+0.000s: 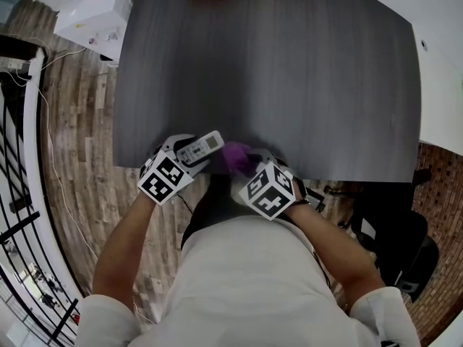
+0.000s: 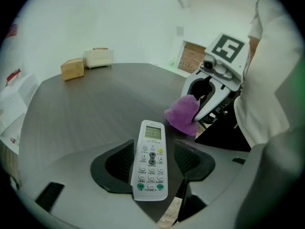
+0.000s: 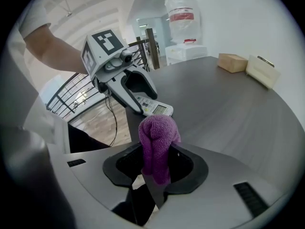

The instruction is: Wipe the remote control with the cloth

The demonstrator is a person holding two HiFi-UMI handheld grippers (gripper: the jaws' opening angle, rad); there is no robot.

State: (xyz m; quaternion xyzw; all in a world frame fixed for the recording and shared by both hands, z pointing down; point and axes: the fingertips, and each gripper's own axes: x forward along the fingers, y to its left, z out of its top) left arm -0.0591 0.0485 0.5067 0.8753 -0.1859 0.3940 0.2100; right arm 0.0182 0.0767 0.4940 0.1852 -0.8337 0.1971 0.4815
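Item, task in hand: remote control [image 2: 151, 160], white, face up, gripped by its long edges at the button end in your left gripper [image 1: 184, 157], whose jaws stand wide and clenched on it. The screen end sticks out far beyond the pads, unsupported, above the near edge of the table [image 1: 289, 63]. Item, tool: purple cloth [image 3: 157, 144], bunched upright and pinched in your right gripper [image 1: 252, 166], just right of the remote's screen end and seemingly not yet touching it. Hazards, as judged: press hard on the free end and the remote likely levers in the pads, slips, and drops past the table edge to the floor. Drag the cloth sideways and the wad may pull out of the jaws. Approach too low and a hard fingertip, not cloth, meets the screen or buttons.
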